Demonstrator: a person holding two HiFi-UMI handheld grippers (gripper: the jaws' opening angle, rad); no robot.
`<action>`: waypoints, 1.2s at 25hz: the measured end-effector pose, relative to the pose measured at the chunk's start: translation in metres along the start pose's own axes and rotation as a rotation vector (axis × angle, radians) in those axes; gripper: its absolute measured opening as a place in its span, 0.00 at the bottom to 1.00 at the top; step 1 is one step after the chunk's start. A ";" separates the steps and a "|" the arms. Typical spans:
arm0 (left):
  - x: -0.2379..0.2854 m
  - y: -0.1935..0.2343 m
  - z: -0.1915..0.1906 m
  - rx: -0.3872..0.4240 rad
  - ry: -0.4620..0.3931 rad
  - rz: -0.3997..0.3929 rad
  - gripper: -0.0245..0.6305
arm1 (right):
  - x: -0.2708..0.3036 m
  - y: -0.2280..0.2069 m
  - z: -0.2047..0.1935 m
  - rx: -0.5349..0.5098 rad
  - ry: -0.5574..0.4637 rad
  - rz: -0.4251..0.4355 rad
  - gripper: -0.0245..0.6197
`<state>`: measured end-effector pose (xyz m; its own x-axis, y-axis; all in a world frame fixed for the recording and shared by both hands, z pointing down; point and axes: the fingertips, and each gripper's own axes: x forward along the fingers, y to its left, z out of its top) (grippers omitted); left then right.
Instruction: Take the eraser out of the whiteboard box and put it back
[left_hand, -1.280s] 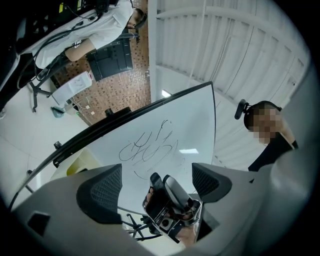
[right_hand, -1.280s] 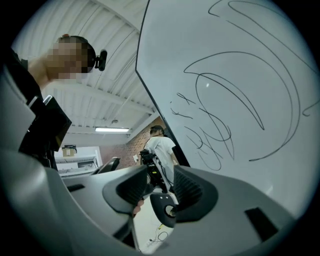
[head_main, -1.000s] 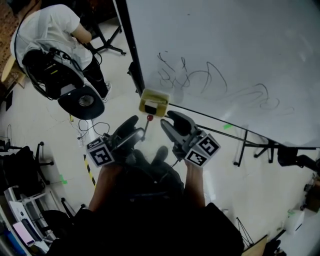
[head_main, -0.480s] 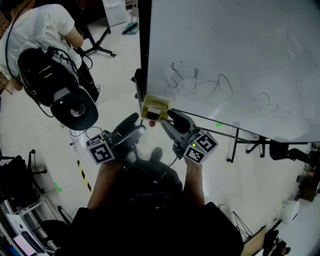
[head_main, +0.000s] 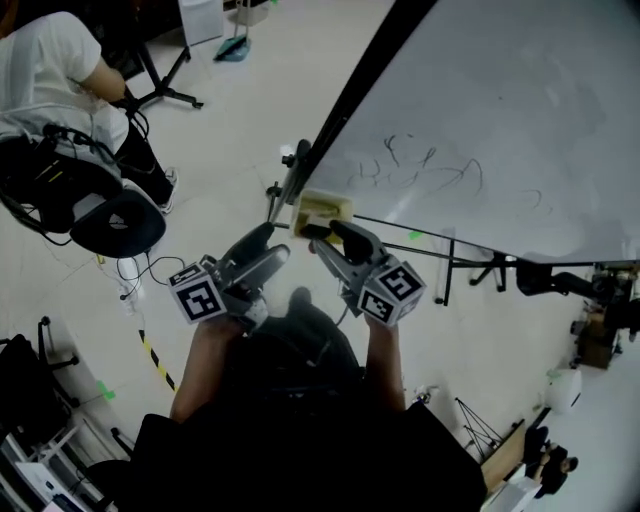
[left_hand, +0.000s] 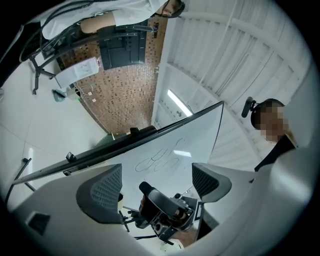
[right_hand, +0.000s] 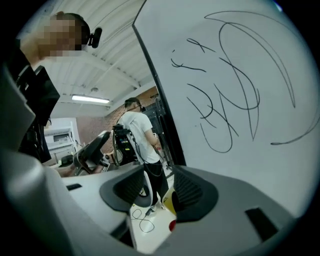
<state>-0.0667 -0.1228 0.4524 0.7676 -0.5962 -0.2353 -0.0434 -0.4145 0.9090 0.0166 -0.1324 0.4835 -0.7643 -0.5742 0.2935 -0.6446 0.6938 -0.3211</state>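
Counted in the head view: one whiteboard with scribbled lines, one yellow whiteboard box at its lower left corner, two grippers, one person in a white shirt and one black office chair.

Eraser not told apart for sure in any view: only a dark patch at the box's near edge, so no telling which way its long axis points. Long axis of the box itself along the board's bottom edge.

Right gripper with its tips just at the box's near side. Jaws just been opening, now apart and released, pressing on nothing, with only floor and the box's yellow edge seen through the gap. One small red round thing just beneath the box in the right gripper view.

Left gripper down and left of the box, clear of it, jaws spread wide and empty.
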 end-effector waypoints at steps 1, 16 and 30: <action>-0.002 0.002 0.002 -0.008 0.001 -0.002 0.69 | 0.000 0.000 -0.003 -0.001 0.007 -0.017 0.37; 0.010 -0.003 0.004 0.038 -0.050 0.023 0.69 | -0.003 -0.034 -0.024 -0.155 0.153 -0.069 0.41; 0.021 0.002 -0.004 0.028 -0.077 0.058 0.69 | 0.014 -0.045 -0.047 -0.294 0.279 -0.033 0.42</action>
<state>-0.0480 -0.1336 0.4501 0.7120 -0.6702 -0.2095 -0.1050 -0.3967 0.9119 0.0357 -0.1507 0.5442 -0.6823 -0.4864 0.5458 -0.6050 0.7948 -0.0480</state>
